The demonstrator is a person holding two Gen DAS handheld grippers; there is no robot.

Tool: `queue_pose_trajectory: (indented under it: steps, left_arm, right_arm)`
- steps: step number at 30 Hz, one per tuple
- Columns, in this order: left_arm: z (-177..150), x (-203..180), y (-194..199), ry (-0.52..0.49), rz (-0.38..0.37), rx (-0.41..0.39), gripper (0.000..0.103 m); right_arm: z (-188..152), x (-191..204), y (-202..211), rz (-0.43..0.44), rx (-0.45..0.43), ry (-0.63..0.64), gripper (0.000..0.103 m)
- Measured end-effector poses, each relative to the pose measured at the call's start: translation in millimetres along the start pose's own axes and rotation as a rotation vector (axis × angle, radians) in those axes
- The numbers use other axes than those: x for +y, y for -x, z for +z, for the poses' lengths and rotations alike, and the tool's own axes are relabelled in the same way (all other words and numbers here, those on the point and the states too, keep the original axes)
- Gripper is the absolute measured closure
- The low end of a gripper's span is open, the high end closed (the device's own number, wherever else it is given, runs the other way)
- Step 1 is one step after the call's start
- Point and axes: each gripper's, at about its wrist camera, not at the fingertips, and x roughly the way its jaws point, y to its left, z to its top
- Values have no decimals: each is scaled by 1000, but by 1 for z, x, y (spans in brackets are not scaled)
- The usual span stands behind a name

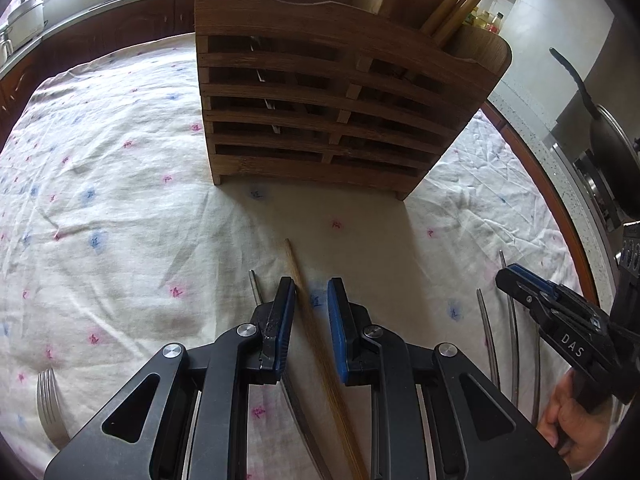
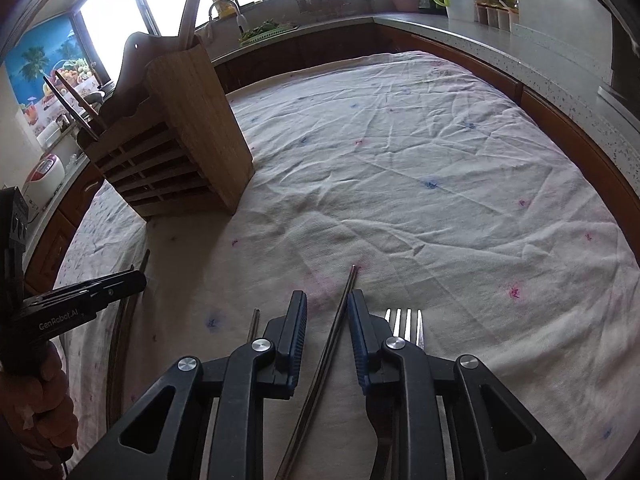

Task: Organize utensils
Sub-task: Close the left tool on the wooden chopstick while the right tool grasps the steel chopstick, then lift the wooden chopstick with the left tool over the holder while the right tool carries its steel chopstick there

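Observation:
A slatted wooden utensil holder stands on the cloth-covered table; it also shows at the left of the right wrist view. It holds wooden chopsticks and a wooden spoon. My left gripper is open, its jaws on either side of a wooden chopstick that lies on the cloth. A metal chopstick lies just to its left. My right gripper is open, its jaws on either side of a metal chopstick. A fork lies under its right finger.
Another fork lies at the lower left of the left wrist view. Several metal chopsticks lie near my right gripper. A wok stands on the stove to the right. Kitchen counters surround the table.

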Motion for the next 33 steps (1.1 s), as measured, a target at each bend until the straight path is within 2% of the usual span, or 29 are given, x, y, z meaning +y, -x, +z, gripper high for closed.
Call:
queue_pose_trajectory:
  steps: [4, 6, 8, 9, 15, 21, 33]
  left_arm:
    - [6, -8, -5, -25, 30, 7, 88]
    - [7, -12, -6, -46, 62, 4, 93]
    - [7, -16, -8, -63, 80, 0, 95]
    - [7, -17, -8, -64, 81, -2, 95]
    - [2, -4, 0, 9, 9, 0, 98]
    - [-11, 2, 38, 32, -38, -59, 99]
    - [-25, 9, 142, 44, -111, -240, 99]
  right_arm:
    - [1, 8, -3, -34, 2, 45, 81]
    - [1, 11, -3, -57, 3, 71, 81]
    - [0, 13, -3, -73, 3, 85, 87]
    - [0, 13, -3, -66, 5, 84, 94]
    - [-2, 8, 4, 12, 5, 26, 98]
    - [0, 20, 38, 77, -55, 23, 99]
    - [14, 42, 122, 170, -222, 44, 99]
